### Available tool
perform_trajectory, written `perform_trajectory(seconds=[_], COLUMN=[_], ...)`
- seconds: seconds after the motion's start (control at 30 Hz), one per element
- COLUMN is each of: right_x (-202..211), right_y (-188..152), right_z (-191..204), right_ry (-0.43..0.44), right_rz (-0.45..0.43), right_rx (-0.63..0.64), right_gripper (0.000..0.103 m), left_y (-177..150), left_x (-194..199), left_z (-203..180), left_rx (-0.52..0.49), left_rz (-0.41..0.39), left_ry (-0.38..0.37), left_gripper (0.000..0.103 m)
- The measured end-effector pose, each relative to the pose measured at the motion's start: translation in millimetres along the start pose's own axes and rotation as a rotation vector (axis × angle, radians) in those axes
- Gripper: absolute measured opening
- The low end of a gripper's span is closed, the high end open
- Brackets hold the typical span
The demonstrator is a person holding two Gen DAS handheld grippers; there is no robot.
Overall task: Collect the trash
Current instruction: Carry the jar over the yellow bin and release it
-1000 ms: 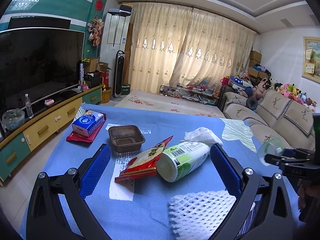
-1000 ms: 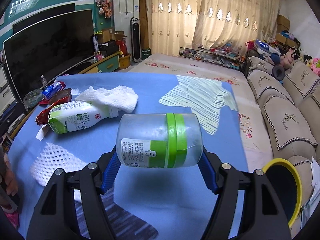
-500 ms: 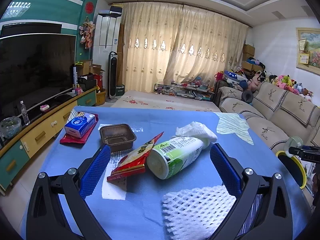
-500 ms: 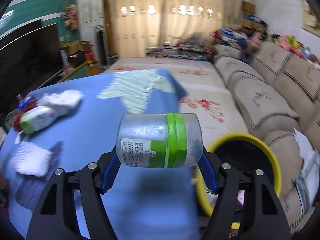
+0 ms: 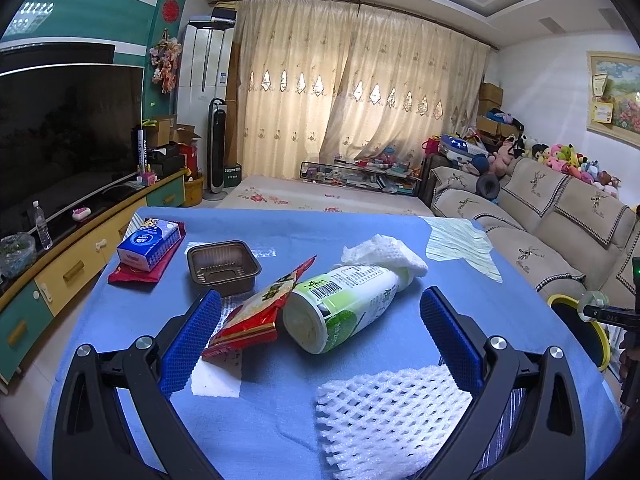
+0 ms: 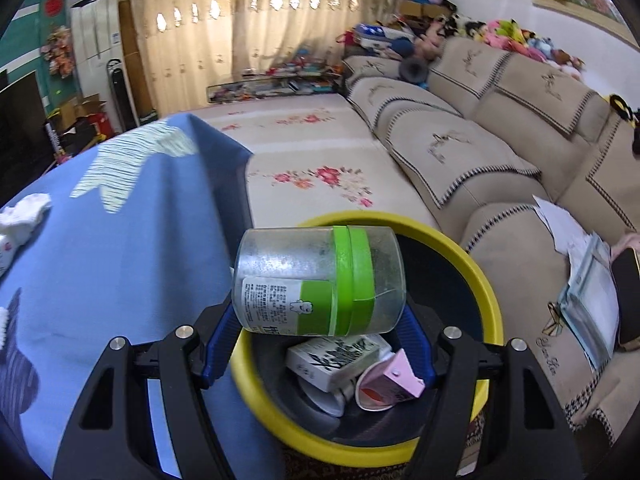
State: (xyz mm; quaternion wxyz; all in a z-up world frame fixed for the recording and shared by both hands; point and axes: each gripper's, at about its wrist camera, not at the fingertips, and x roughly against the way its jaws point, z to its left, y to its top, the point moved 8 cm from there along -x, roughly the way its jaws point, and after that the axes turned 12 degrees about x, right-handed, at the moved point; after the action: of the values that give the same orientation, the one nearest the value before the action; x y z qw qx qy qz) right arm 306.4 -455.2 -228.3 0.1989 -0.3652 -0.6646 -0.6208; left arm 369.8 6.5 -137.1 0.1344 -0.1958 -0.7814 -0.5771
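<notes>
Beside the blue counter (image 6: 120,240), right tongs (image 6: 320,320) grasping the jar (image 6: 320,280) now hang over the yellow bin (image 6: 480,280); left tongs (image 5: 320,332) stay released

foam net (image 5: 384,412) cut off below, bin (image 6: 472,276) partly hidden

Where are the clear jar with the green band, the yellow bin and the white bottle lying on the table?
clear jar (image 6: 320,280): right wrist view, on its green band.
yellow bin (image 6: 486,300): right wrist view, on its right rim.
white bottle (image 5: 352,304): left wrist view, on its label.
</notes>
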Motion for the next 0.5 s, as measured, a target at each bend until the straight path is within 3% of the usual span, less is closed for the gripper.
perform_trajectory(seconds=[0.27, 0.33, 0.5], right_x=[-21, -22, -14], right_y=[-10, -12, -9], right_z=[-14, -15, -15], right_ry=[-0.004, -0.003, -0.012], right_rz=[0.040, 0.043, 0.025], right_rx=[-0.025, -0.038, -0.044], right_gripper=[0.067, 0.078, 0.079], left_y=[-4, -4, -7], left_x=[-5, -6, -5], left_z=[-4, -6, -15], left_rx=[-0.019, -0.026, -0.044], left_rz=[0.014, 0.016, 0.036], left_ry=[0.004, -0.001, -0.042], left_gripper=[0.098, 0.098, 0.098])
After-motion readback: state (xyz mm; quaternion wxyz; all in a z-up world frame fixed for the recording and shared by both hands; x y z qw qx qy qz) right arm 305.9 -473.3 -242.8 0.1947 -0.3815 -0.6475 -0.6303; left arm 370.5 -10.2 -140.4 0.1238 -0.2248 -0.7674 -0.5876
